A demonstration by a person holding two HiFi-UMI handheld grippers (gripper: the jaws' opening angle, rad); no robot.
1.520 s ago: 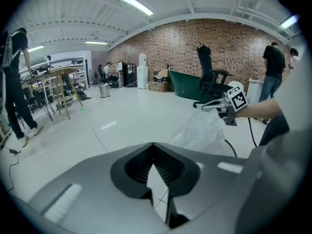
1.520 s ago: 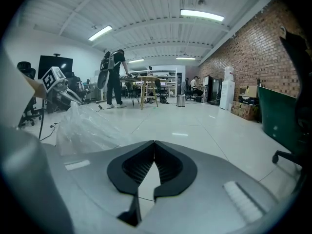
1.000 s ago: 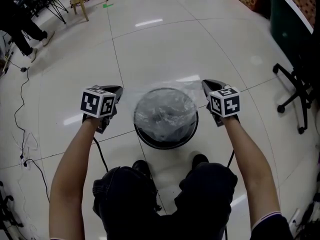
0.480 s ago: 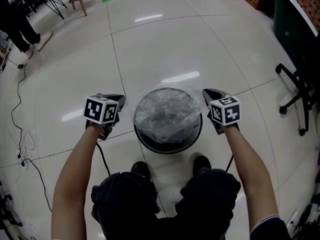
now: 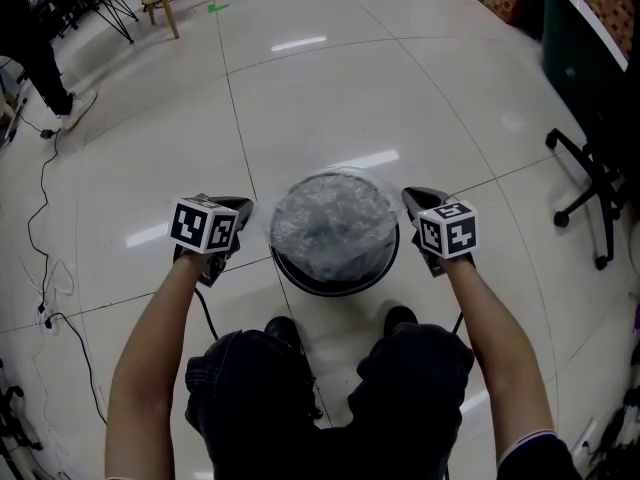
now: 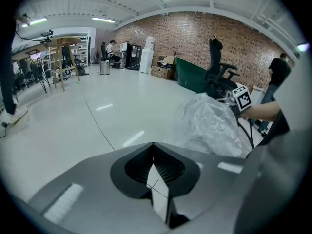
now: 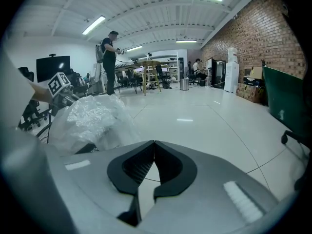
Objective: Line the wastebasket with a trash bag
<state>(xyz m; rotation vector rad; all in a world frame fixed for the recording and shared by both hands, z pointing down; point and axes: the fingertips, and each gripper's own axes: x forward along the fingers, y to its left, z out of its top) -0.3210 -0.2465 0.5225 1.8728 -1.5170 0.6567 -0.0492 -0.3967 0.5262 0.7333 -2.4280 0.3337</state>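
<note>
Clear plastic, the trash bag [image 5: 333,226] lies crumpled and domed over the mouth of the round black wastebasket [image 5: 335,282], which stands on the pale tiled floor [image 5: 330,98] just ahead of the person's feet. A second ago a flap of film stretched toward the right gripper [image 5: 409,197]; now the bag sits rounder on the rim. Both grippers have sunk beside the basket, the left gripper [image 5: 243,206] just off its other flank. Each one's jaws are closed tip to tip; whether an edge of film is caught there cannot be made out. The gripper views add what the head view lacks: the bag bulging above the rim, the basket's mesh wall [image 7: 45,130], a brick wall [image 6: 195,38] and a standing person [image 7: 108,57].
</note>
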